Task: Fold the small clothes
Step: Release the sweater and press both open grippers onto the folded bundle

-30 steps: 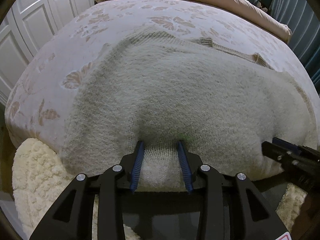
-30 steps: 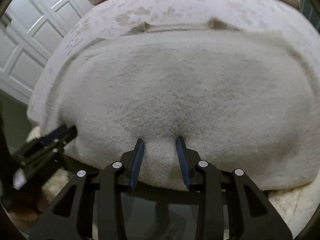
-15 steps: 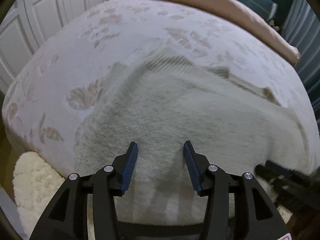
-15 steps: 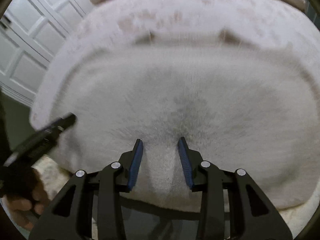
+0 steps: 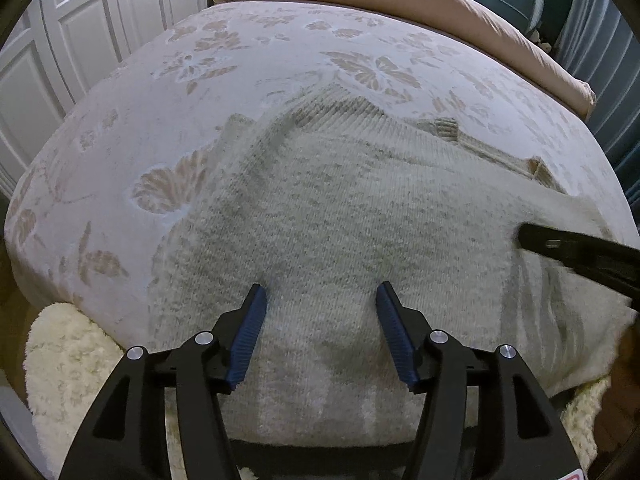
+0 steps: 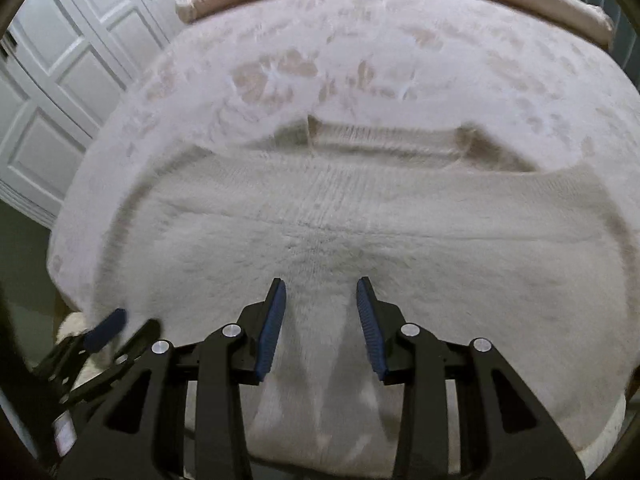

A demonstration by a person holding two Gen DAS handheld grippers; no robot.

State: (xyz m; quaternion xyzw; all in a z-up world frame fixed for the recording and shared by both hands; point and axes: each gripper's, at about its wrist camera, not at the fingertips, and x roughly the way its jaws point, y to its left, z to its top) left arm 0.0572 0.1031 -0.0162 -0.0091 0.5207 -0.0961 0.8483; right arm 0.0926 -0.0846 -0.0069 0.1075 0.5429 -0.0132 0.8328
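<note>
- Cream knit sweater (image 5: 360, 216) lies spread on the floral bed (image 5: 280, 52).
- Left tongs (image 5: 320, 300) opening, pads clear of the knit.
- Right tongs (image 6: 320, 296) partly apart, apparently gripping the sweater's near hem; view blurred.

Both wrist cameras look steeply down, close over the same knit sweater (image 5: 360, 208) on the bed (image 6: 280, 40).

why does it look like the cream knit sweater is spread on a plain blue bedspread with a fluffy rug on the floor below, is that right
Not quite: the bedspread is not plain blue but pale with a tan floral pattern, as the left wrist view shows. The rest holds: the cream knit sweater is spread on it, and a fluffy rug lies on the floor below the bed's edge.
</note>
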